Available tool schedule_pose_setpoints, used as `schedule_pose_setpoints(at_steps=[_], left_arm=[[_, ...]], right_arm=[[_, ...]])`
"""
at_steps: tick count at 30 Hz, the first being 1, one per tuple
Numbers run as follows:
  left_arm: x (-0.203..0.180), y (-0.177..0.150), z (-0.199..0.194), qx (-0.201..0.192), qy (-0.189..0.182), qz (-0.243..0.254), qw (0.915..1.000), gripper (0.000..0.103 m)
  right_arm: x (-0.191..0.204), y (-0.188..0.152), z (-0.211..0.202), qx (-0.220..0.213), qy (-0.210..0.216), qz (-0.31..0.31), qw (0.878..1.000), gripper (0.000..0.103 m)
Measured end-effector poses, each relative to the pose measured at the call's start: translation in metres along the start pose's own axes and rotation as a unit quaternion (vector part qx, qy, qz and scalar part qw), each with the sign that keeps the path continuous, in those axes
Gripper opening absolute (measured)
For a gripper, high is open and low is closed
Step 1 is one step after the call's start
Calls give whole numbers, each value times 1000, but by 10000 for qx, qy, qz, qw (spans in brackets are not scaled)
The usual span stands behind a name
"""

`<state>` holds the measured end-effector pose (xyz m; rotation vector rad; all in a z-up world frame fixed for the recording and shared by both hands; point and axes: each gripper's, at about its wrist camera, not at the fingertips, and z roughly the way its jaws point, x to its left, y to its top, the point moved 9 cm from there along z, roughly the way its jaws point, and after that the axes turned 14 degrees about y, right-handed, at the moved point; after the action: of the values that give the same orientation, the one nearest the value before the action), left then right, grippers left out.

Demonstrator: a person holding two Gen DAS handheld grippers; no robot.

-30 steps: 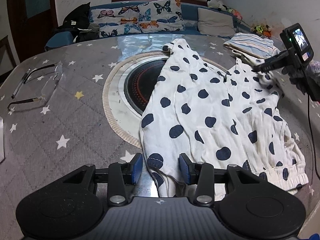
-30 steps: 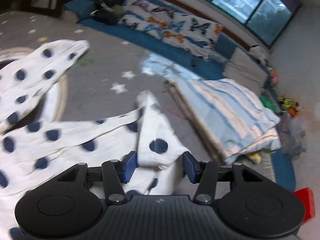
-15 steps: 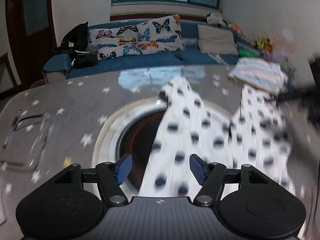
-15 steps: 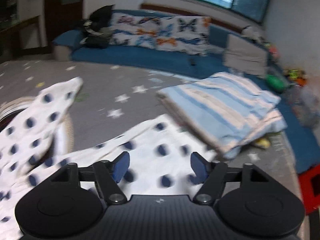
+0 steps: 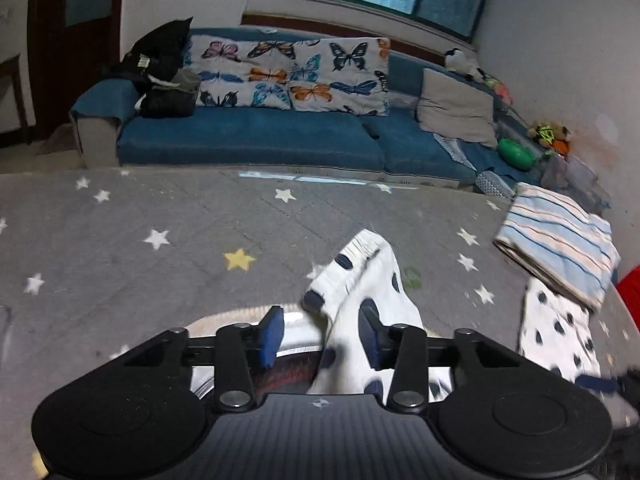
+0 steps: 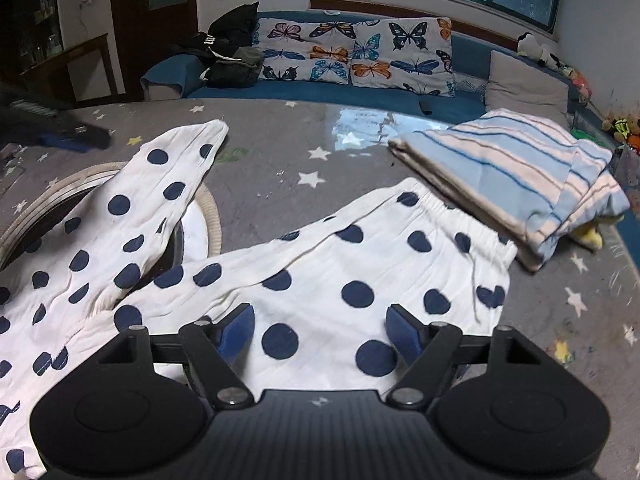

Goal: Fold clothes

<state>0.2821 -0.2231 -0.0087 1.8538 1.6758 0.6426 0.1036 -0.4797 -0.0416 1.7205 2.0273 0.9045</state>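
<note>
Dotted trousers lie spread on the table, one cuff touching the folded striped cloth. Left claw and right claw gape wide over them, holding nothing.

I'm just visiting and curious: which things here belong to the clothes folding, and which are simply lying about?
Part of the job:
polka-dot garment
folded striped cloth
left hand-held gripper
right hand-held gripper

Just lying about:
butterfly cushions
black clothes on the sofa
soft toys

Bare tablecloth ahead — striped folded stack blocks right.
</note>
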Motion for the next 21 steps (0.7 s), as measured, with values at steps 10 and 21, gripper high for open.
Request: schedule_pose_setpoints(at_steps=[10, 21], left_arm=[[-12, -1, 33, 162, 58, -21, 9999, 27], [-18, 11, 30, -151, 140, 225, 9995, 1]], right_arm=[[-2, -3, 1, 11, -4, 4, 10000, 83], [2, -2, 4, 66, 53, -96, 9999, 85]])
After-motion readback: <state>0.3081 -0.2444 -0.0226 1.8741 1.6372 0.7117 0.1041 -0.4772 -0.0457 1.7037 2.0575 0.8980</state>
